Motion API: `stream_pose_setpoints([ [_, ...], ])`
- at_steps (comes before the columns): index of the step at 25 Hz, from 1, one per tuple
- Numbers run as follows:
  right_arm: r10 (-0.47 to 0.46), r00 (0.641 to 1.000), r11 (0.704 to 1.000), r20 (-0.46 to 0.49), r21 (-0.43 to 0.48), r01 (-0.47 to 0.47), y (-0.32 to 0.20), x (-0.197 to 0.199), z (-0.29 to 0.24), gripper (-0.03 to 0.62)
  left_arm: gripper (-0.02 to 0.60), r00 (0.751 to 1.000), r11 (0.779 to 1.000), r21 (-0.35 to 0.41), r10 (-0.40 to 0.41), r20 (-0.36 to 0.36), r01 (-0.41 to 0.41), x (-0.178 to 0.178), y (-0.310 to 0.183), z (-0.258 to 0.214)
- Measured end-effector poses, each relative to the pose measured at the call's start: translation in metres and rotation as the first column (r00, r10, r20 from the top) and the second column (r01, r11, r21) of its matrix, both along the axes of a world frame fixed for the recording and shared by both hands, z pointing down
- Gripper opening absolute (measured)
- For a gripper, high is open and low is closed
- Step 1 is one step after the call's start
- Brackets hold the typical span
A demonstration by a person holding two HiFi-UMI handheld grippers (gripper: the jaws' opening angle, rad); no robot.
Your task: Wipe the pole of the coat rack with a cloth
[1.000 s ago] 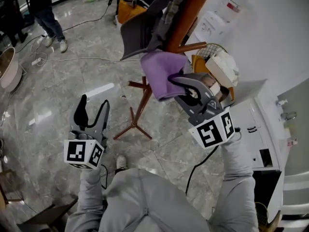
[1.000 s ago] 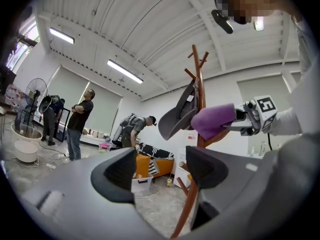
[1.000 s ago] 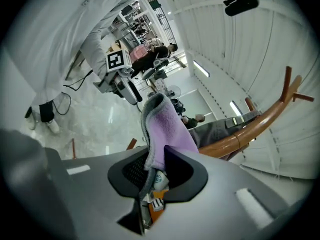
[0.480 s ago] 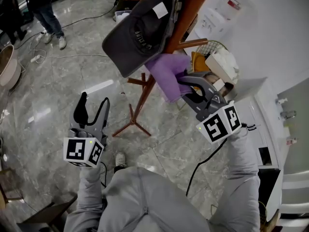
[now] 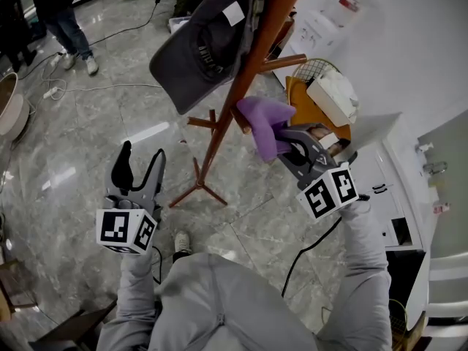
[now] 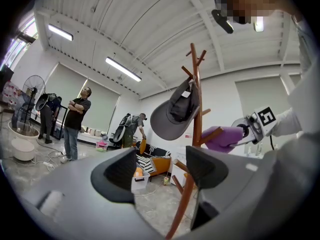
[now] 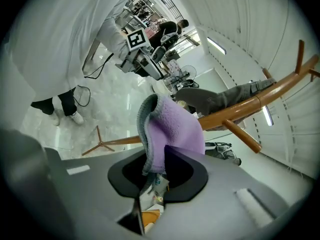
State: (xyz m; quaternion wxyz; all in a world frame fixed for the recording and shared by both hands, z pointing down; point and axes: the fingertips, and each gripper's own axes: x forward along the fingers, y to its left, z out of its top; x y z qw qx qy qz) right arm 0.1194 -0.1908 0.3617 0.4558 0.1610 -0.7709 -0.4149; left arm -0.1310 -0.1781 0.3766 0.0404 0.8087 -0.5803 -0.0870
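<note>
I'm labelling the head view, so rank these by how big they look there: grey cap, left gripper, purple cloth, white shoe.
1. grey cap, largest.
2. left gripper, helped by being near the camera.
3. purple cloth, not far behind the gripper.
4. white shoe, smallest by far.

The cloth (image 5: pixel 263 118) at frame centre is lilac-purple, edged grey. The coat rack pole (image 5: pixel 251 72) is orange-brown wood. The cap (image 5: pixel 196 46) at upper centre is dark grey with a white tag. My left tool (image 5: pixel 139 168) and right tool (image 5: pixel 282 133) are grey, their cubes (image 5: pixel 124 231) patterned in black-and-white squares. The floor (image 5: pixel 73 145) is grey veined marble.
</note>
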Motion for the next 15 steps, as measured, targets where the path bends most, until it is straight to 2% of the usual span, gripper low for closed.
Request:
stream_pose_setpoints([
  [5, 0.084, 0.992, 0.996, 0.091, -0.051, -0.079, 0.009, 0.014, 0.014, 0.051, 0.338, 1.0, 1.0, -0.004, 0.014, 0.003, -0.014, 0.008, -0.001, 0.001],
  [9, 0.172, 0.959, 0.979, 0.226, -0.148, -0.14, 0.024, 0.015, 0.036, 0.052, 0.339, 1.0, 1.0, -0.009, 0.02, 0.009, -0.02, 0.012, 0.0, 0.001],
  [12, 0.239, 0.898, 0.961, 0.369, -0.224, -0.164, 0.036, 0.005, 0.048, 0.052, 0.339, 1.0, 1.0, -0.009, 0.019, 0.015, -0.019, 0.014, 0.0, 0.002],
  [15, 0.304, 0.803, 0.943, 0.513, -0.281, -0.178, 0.042, -0.011, 0.048, 0.052, 0.339, 1.0, 1.0, -0.013, 0.016, 0.024, -0.016, 0.014, 0.002, 0.002],
])
